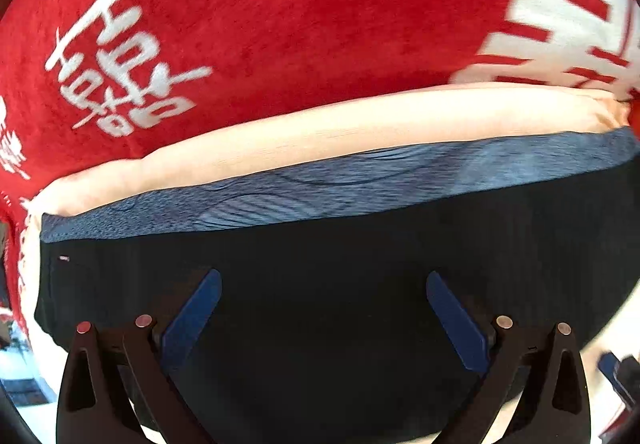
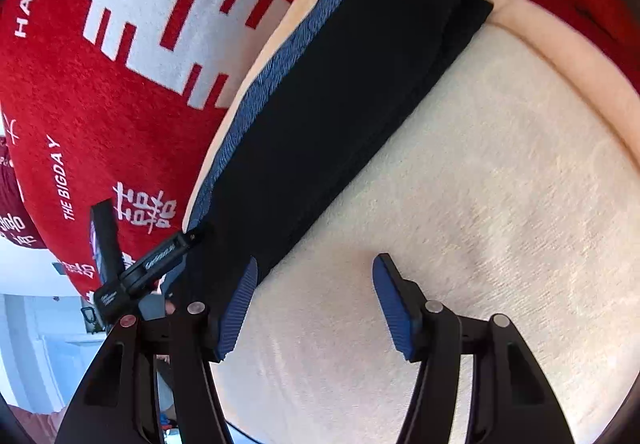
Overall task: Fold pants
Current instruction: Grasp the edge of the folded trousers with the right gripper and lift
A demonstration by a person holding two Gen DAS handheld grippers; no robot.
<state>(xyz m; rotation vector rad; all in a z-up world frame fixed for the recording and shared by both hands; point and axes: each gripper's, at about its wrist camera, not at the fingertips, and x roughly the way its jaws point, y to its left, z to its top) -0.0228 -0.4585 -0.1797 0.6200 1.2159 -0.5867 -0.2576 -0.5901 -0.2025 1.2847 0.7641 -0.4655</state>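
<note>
A: Left wrist view first. Saw the left gripper [image 1: 324, 308] pointing steeply down over the black pants [image 1: 320, 264], blue fingers [image 1: 192, 320] spread wide, nothing pinched between them.

B: And the pants?

A: Lay folded into a thick dark bundle with a blue-grey band [image 1: 320, 184] along the far edge, resting on a cream cushion [image 1: 320, 124]. Beyond that, a red blanket [image 1: 280, 4] with white characters.

B: Right wrist view?

A: Showed the right gripper [image 2: 314, 300] with fingers apart, over bare cream cushion [image 2: 480, 184], gripping nothing. Left pad [image 2: 236, 308] sat just beside the near end of the pants [image 2: 340, 104]; touching or not, could not tell.

B: Anything else?

A: Caught the left gripper [image 2: 132, 276] at the bundle's near corner, red blanket [image 2: 100, 116] behind.
</note>
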